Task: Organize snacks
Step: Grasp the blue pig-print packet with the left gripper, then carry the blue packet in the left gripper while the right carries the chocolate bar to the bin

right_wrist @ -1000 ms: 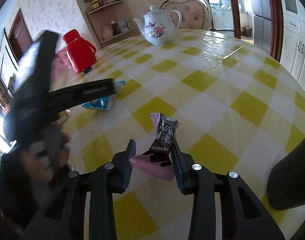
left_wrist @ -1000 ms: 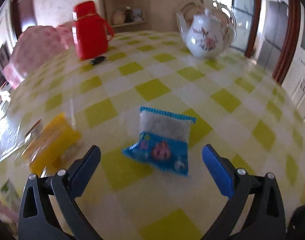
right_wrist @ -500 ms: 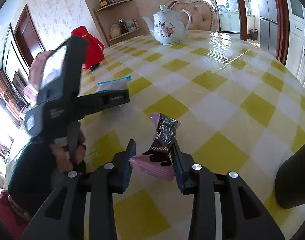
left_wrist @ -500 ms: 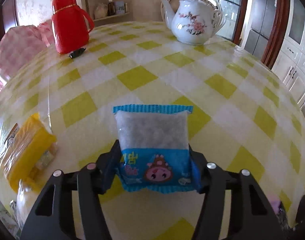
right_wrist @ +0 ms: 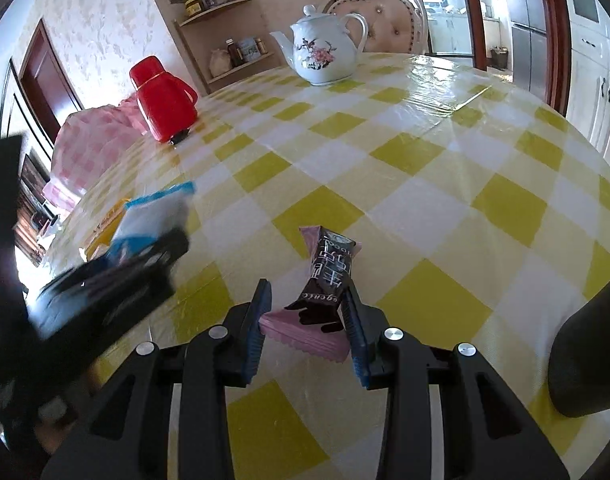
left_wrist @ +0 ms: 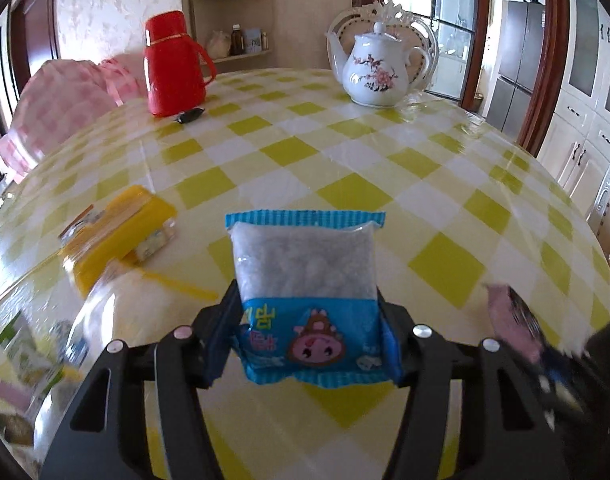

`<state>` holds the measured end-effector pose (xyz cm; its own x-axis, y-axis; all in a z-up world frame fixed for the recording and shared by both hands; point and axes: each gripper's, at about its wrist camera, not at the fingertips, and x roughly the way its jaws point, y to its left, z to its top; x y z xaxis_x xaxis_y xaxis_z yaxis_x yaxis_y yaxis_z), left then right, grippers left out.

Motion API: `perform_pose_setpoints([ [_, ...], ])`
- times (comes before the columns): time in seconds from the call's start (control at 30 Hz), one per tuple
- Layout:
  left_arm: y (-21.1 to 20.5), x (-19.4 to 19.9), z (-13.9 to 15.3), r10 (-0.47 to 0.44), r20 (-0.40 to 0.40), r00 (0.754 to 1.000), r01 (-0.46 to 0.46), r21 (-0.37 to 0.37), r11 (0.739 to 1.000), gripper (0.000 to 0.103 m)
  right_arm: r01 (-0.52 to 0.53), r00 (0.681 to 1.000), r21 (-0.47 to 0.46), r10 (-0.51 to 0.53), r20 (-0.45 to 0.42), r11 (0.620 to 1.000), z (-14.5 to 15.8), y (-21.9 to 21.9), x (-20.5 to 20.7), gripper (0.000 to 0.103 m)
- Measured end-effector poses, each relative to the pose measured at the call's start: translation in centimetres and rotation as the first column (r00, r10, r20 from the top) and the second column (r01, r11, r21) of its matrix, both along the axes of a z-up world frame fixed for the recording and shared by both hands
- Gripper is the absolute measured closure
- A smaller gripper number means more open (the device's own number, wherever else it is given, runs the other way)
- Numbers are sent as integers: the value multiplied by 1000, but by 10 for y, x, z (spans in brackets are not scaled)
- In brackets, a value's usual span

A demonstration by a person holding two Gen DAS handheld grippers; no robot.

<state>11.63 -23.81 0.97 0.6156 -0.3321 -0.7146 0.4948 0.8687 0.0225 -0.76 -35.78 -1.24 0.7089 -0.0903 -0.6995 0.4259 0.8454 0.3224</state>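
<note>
**Both grippers clamped on snack packets over the checked table**

The left gripper (left_wrist: pixel 309 336) has its pads pressed on the lower sides of a blue snack packet (left_wrist: pixel 305 292) — a clear window above, a blue band below with yellow Korean characters and a pink cartoon pig face. The packet stands upright between the jaws, above the yellow-and-white checked tablecloth (left_wrist: pixel 385 152). The smaller print is not legible.

The right gripper (right_wrist: pixel 305 320) is closed on a dark brown and pink snack bar (right_wrist: pixel 325 280), gripped near its lower end and tilted up and away from the camera. White Chinese characters run along the dark wrapper, with a lower line that looks like "egentic" — partly cut off, so uncertain.

On the table to the left lies a yellow snack pack (left_wrist: pixel 117 236), blurred. Farther back stand a red thermos jug (left_wrist: pixel 171 64), with a small dark wrapped sweet (left_wrist: pixel 189 115) just beside its base, and a white teapot with pink blossoms (left_wrist: pixel 375 72).
</note>
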Motion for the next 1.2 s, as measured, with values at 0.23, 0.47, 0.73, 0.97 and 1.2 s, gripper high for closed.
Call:
perform_pose_setpoints([
  [0.23,30,-45,5,8,18,1000,-8,10,1000,43,-20,1000,22,20,6,1000,0,1,0,67],
  [0.47,69,-89,13,28,53,998,-27,-23,999,43,-59,998,12,58,31,998,5,12,0,67],
  [0.73,110,-104,10,109,10,994,-108,-81,991,43,-111,993,18,110,44,994,5,37,-6,67],
  [0.97,144,-107,16,212,-7,977,-211,-133,968,43,-181,981,10,179,70,984,11,67,-22,67],
  [1.2,170,-122,18,273,2,962,-269,-158,950,43,-219,971,-4,218,96,976,15,88,-40,67],
])
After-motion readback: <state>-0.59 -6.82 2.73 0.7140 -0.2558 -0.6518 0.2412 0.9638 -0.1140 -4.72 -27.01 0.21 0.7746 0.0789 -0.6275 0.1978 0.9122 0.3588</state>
